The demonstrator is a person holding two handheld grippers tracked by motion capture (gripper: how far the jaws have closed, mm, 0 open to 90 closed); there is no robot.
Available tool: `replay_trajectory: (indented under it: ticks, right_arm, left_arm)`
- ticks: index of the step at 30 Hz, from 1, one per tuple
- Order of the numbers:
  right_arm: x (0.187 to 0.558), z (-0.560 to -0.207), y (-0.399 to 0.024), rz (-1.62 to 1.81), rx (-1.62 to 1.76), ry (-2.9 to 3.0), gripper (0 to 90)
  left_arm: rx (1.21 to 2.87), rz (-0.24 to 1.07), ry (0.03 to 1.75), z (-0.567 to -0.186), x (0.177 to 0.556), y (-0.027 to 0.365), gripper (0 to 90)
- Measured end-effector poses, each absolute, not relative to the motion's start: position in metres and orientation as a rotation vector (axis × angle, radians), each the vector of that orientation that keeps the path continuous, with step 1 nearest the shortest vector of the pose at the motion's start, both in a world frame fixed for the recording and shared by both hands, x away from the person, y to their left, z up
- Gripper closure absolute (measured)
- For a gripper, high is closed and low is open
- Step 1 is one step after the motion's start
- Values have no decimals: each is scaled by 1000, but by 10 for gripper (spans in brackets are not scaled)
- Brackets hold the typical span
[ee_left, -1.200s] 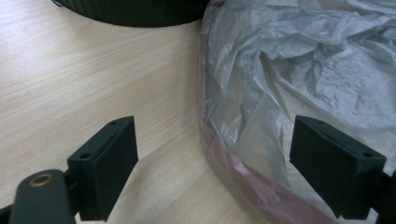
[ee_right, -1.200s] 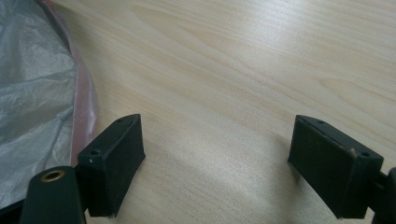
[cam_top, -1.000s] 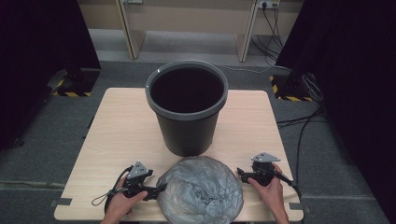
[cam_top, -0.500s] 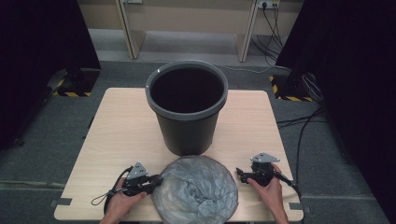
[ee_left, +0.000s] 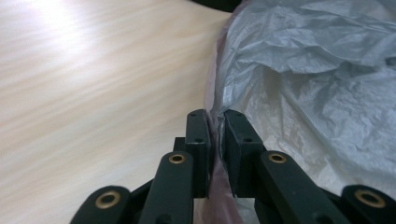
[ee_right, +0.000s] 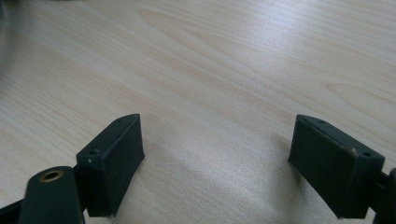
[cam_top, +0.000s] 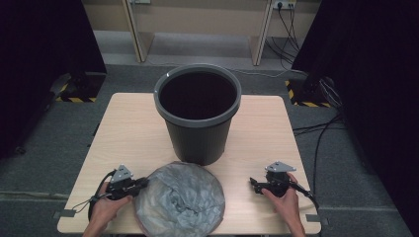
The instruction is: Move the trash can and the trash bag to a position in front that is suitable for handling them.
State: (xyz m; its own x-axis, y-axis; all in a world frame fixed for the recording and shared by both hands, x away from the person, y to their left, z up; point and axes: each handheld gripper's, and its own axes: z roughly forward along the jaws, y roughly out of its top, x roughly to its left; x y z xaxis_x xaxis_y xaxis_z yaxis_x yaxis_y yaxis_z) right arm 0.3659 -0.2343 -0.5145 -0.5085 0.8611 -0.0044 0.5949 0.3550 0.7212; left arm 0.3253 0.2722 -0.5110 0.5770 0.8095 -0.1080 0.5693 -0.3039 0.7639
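One crumpled grey plastic bag (cam_top: 180, 200) lies flattened into a round shape on the near edge of the table (cam_top: 133, 128), right in front of me and just before the dark bin (cam_top: 197, 113). Its far rim comes up to the foot of the bin; whether the two touch I cannot tell. In the left gripper view the bag (ee_left: 317, 88) spreads out to the right of my jaws, wrinkled and slightly shiny, with a pinkish hem along its edge.

My left gripper (cam_top: 141, 183) sits at the bag's left rim. Its jaws have just been closing, and they now stand almost together with the thin hem of the bag caught between the pads, as my left gripper (ee_left: 215, 135) shows up close. My left hand (cam_top: 106, 210) holds it low over the wood.

My right gripper (cam_top: 253, 182) rests well apart from the bag, on the right side of the table, pointing towards it. Its jaws are spread wide, with bare wood between them in the right gripper view (ee_right: 215, 158). My right hand (cam_top: 284, 197) wraps around its body.

The bin stands upright in the middle of the table, its mouth open and dark inside.
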Motion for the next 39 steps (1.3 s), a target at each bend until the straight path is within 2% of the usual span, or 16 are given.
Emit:
replay_trajectory:
  ticks: [5, 8, 12, 14, 15, 17, 20, 22, 23, 24, 25, 28, 32, 39]
  right_arm:
    - [366, -514, -234, 951, 1275, 2240, 177]
    - [366, -514, -234, 951, 1275, 2240, 177]
    - [366, -514, -234, 951, 1275, 2240, 177]
    - [366, -514, -234, 951, 1275, 2240, 177]
    - [366, -514, -234, 951, 1275, 2240, 177]
    - [366, -514, -234, 951, 1275, 2240, 177]
    - [366, -514, -234, 951, 1276, 2239, 178]
    - [366, -514, -234, 950, 1276, 2239, 178]
    - [366, -514, -234, 950, 1276, 2239, 178]
    - [366, -514, -234, 950, 1276, 2239, 178]
    - [366, -514, -234, 950, 1276, 2238, 178]
    - [366, -514, -234, 950, 1277, 2238, 177]
    - [366, -515, -234, 951, 1278, 2238, 177]
    - [366, -515, -234, 951, 1277, 2239, 177]
  left_arm:
    - [1972, 478, 1201, -507, 329, 306, 805]
    - [1949, 493, 1241, -508, 330, 317, 801]
    - [1917, 592, 1342, -508, 331, 337, 789]
    - [1907, 601, 1356, -508, 331, 339, 780]
    - [1895, 607, 1369, -507, 331, 340, 757]
    - [1865, 657, 1413, -505, 331, 341, 625]
    - [1832, 689, 1412, -497, 328, 339, 484]
    - [1818, 696, 1414, -493, 326, 339, 449]
    - [1804, 697, 1414, -489, 325, 338, 380]
    - [1787, 688, 1410, -485, 323, 337, 380]
    - [1751, 655, 1392, -478, 317, 333, 338]
    - [1716, 615, 1367, -471, 312, 326, 285]
    - [1717, 498, 1287, -466, 303, 301, 228]
    - [1765, 439, 1226, -470, 290, 270, 150]
